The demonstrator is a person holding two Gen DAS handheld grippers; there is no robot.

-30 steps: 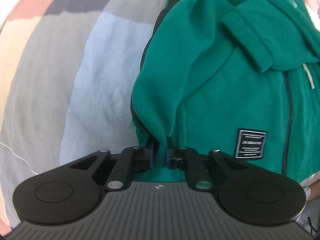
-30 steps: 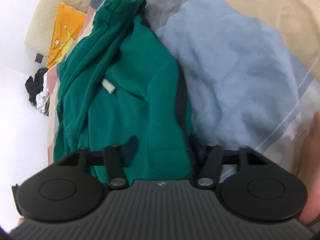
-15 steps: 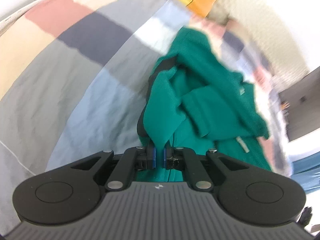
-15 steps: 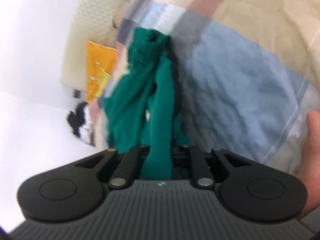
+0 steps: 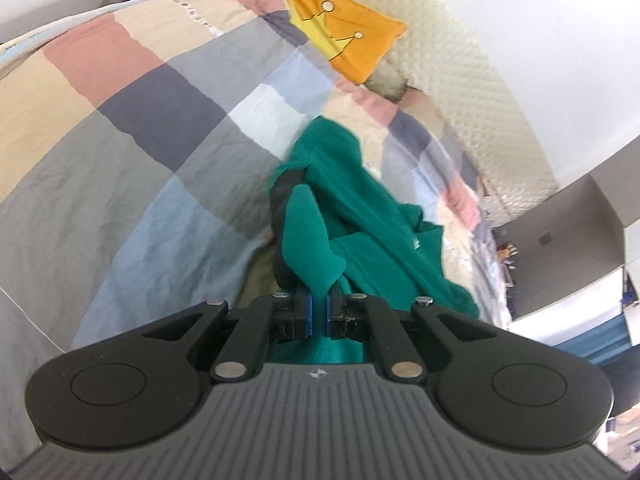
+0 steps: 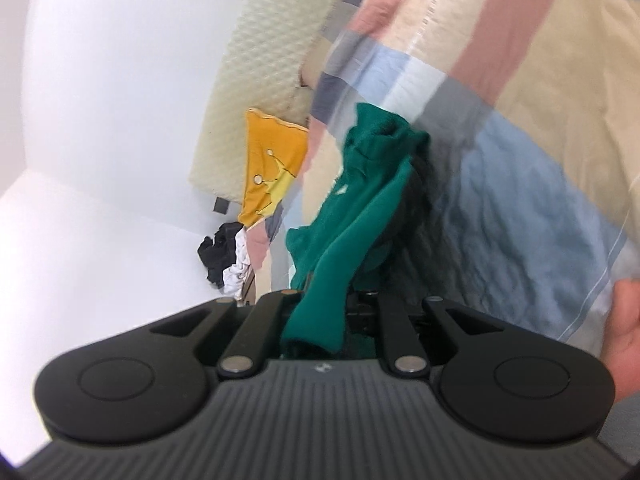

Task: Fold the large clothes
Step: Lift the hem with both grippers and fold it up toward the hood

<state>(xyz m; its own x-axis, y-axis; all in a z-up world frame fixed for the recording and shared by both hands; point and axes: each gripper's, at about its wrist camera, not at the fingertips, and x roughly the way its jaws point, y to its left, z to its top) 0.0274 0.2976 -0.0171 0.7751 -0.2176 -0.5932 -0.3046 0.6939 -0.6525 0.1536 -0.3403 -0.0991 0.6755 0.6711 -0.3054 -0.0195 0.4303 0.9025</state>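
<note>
A green zip-up hoodie hangs stretched above the checked bedspread, its far end still resting on the bed. My left gripper is shut on a fold of the green cloth, which rises in a loop just past the blue pads. In the right wrist view the same hoodie trails away toward the headboard, and my right gripper is shut on another bunch of its cloth, which spills over the jaws and hides the pads.
An orange pillow with a crown drawing leans on the cream padded headboard. Dark and white clothes lie piled beside the bed by the white wall. A hand shows at the right edge. A grey cabinet stands beyond the bed.
Both grippers have risen and tilted up, lifting the hoodie off the bedspread so it hangs bunched. The right gripper went from open around the hem to shut on it.
</note>
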